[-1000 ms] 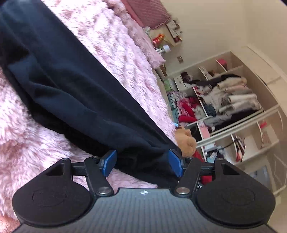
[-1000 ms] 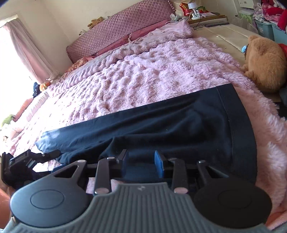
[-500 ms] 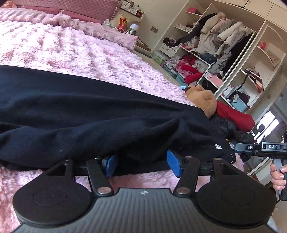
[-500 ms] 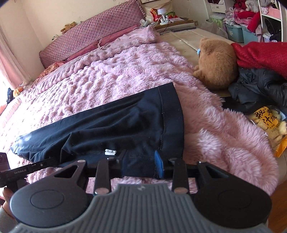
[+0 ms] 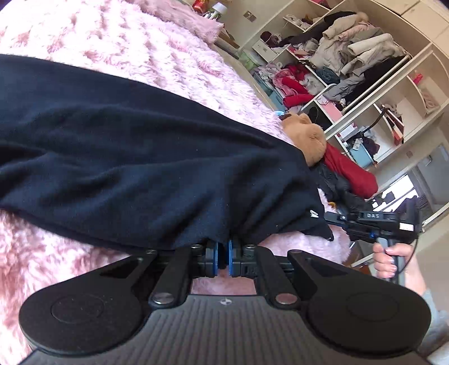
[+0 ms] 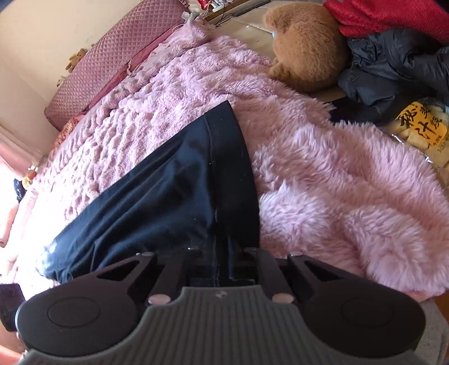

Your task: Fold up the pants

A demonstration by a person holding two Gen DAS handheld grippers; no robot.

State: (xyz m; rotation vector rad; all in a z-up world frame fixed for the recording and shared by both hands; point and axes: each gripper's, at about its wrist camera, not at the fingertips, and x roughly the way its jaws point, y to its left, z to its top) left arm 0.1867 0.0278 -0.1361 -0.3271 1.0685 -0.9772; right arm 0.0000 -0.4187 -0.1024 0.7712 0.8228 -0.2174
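Note:
Dark navy pants (image 5: 134,157) lie stretched across a fluffy pink blanket (image 5: 134,47) on a bed. My left gripper (image 5: 221,257) is shut on the near edge of the pants, blue pads pressed together with cloth between them. In the right wrist view the pants (image 6: 168,191) run away to the left, waistband band at the right. My right gripper (image 6: 221,266) is shut on the waistband's near corner. The right gripper and the hand holding it also show in the left wrist view (image 5: 373,224).
A brown teddy bear (image 6: 306,47) sits at the bed's far edge beside a red garment (image 6: 393,16) and a dark jacket (image 6: 398,73). A yellow snack bag (image 6: 421,129) lies at right. Open shelves of clothes (image 5: 350,61) stand behind.
Both grippers have closed on the near edge of the pants; half a second ago their jaws were open around it. Both views have tilted.

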